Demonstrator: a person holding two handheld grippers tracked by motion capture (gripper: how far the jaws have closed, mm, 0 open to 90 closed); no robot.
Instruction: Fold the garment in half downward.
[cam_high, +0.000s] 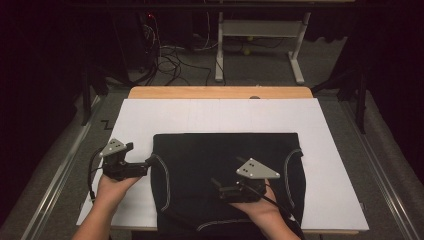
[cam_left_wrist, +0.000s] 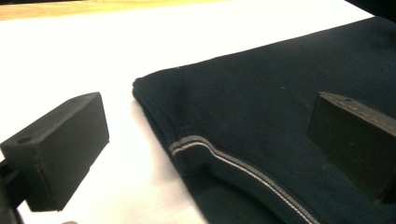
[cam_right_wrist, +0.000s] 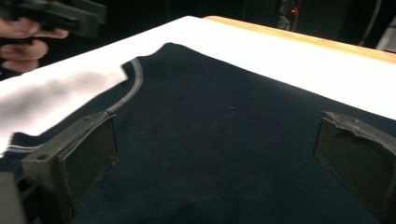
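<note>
My left gripper (cam_high: 150, 161) is spread wide with nothing between its jaws, just beside the left edge of the shirt (cam_high: 225, 165), one jaw over the white sheet (cam_high: 220, 116) and the other over the dark cloth near the pale-striped seam (cam_left_wrist: 233, 161). My right gripper (cam_high: 216, 186) also stands spread and empty, low over the shirt's near right part. The shirt lies flat on the sheet, which covers the surface (cam_high: 220, 92); its near hem hangs at the front edge.
</note>
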